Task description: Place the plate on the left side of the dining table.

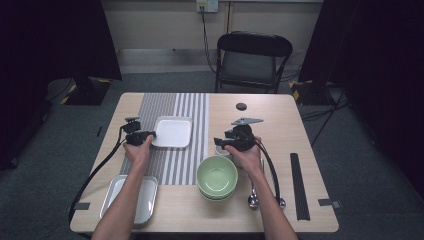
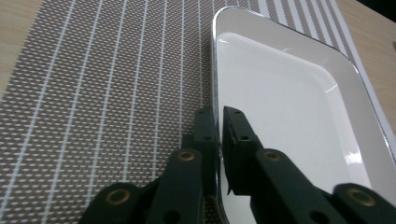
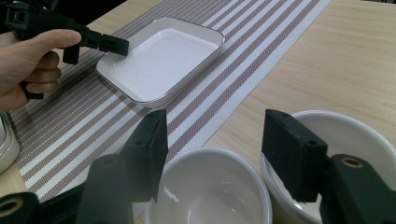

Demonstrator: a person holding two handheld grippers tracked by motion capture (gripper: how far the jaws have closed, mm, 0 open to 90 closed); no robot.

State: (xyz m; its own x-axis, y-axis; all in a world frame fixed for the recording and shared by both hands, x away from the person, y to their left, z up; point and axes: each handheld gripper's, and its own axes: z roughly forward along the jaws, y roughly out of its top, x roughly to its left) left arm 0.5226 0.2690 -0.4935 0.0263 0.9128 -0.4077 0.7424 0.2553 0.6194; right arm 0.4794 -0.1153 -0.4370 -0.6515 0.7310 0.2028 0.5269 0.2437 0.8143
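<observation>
A white square plate [image 1: 172, 132] [image 2: 289, 116] [image 3: 163, 60] lies on the striped placemat [image 1: 190, 107] [image 2: 93, 93]. My left gripper [image 1: 152, 136] [image 2: 219, 121] [image 3: 114, 46] is shut on the plate's left rim, one jaw on each side of the edge. My right gripper [image 1: 218, 142] [image 3: 217, 126] is open, its jaws spread wide over the nearer of two small white bowls [image 1: 221, 150] [image 3: 210, 186]. The second small bowl [image 3: 355, 135] stands against the first, behind the right jaw. I cannot tell whether the pads touch the near bowl.
A green bowl [image 1: 216, 175] sits on another bowl near the front edge, just below the right hand. A metal tray [image 1: 129, 197] lies at the front left. Two spoons [image 1: 252, 197] and a black strip [image 1: 299, 185] lie at the right. A folding chair [image 1: 252, 60] stands behind the table.
</observation>
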